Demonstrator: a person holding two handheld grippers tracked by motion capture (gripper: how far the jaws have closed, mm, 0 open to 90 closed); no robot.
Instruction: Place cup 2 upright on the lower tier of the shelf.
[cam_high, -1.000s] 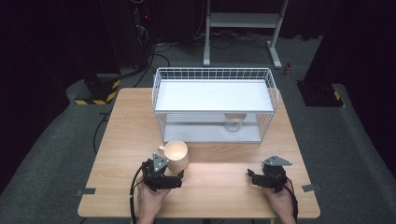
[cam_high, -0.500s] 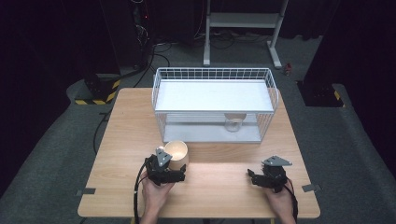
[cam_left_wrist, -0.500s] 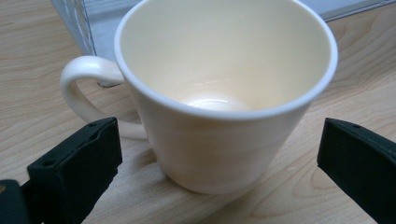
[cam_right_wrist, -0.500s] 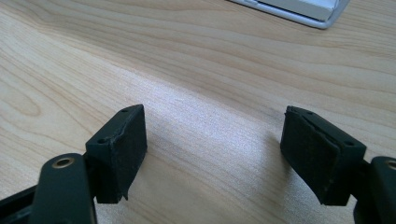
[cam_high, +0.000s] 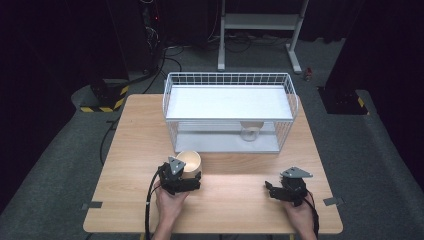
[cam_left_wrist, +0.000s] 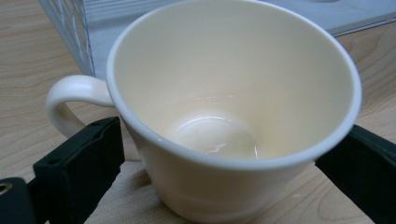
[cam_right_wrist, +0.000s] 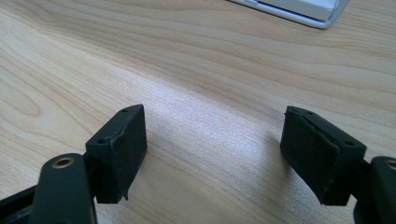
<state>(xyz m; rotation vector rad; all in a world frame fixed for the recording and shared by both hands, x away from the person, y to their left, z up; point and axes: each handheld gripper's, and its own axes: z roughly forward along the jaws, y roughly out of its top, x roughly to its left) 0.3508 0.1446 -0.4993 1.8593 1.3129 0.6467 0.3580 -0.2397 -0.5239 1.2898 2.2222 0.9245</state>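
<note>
A: Your left tongs (cam_high: 186, 176) straddle the cream mug (cam_left_wrist: 229, 107), one jaw on each side of its body, the handle (cam_left_wrist: 70, 100) sticking out past one of them. Whether the pads press the wall yet I cannot tell.

B: Why take it by the body?

A: Likely because it gives two opposite walls to squeeze, and the mouth faces up. The mug sits on the surface (cam_high: 235, 200), the white wire rack (cam_high: 227, 80) just beyond it from your tongs.

B: And the right tongs (cam_high: 272, 190)?

A: Released, jaws apart over bare wood with nothing between them, well apart from the mug.
</note>
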